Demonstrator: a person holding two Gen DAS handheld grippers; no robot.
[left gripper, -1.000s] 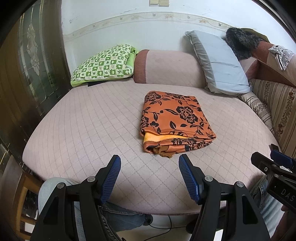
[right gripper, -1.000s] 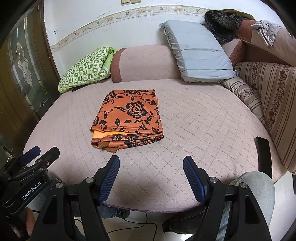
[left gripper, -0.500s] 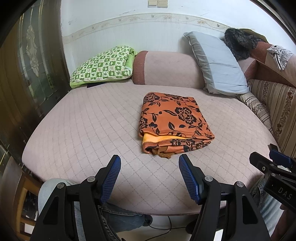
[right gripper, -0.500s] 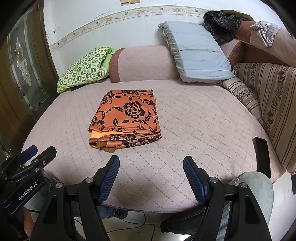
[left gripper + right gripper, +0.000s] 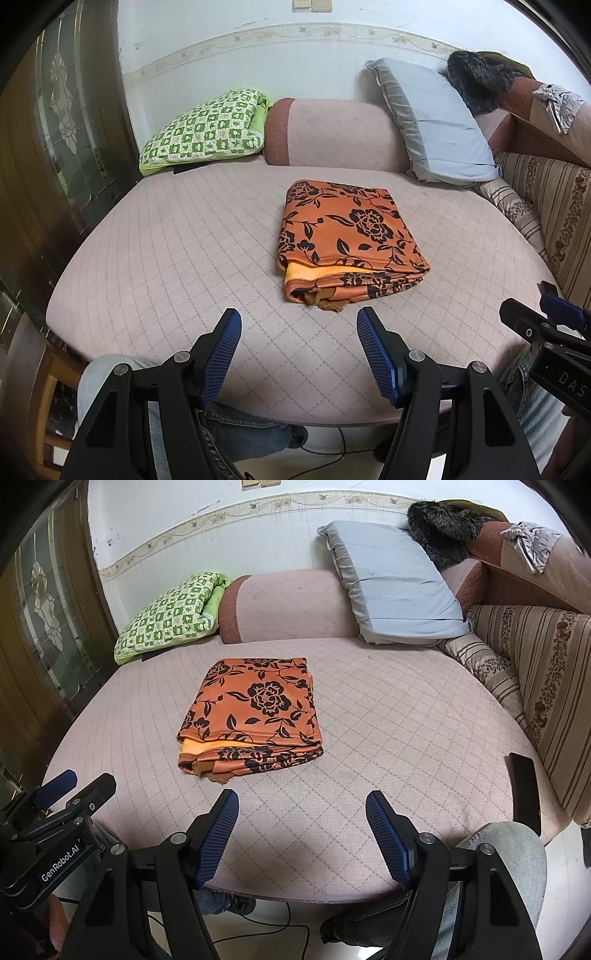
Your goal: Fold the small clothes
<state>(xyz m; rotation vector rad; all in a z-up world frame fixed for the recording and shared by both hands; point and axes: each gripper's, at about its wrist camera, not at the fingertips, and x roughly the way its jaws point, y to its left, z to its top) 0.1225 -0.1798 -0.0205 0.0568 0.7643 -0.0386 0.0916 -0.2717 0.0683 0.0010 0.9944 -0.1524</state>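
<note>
An orange garment with a black flower print (image 5: 347, 236) (image 5: 255, 712) lies folded into a thick rectangle in the middle of the pink quilted seat (image 5: 177, 258) (image 5: 399, 716). A plain yellow-orange inner layer shows at its near edge. My left gripper (image 5: 298, 325) hovers over the seat's near edge, open and empty, just short of the garment's near edge. My right gripper (image 5: 302, 805) is also open and empty, near the front edge and a little to the right of the garment. Each gripper shows at the side of the other's view.
A green checked cushion (image 5: 207, 129), a pink bolster (image 5: 332, 133) and a light blue pillow (image 5: 436, 122) line the back. A striped sofa back (image 5: 546, 672) rises at right. A black phone (image 5: 524, 786) lies at the seat's right edge. A person's jeans-clad knees (image 5: 506, 853) sit below the front edge.
</note>
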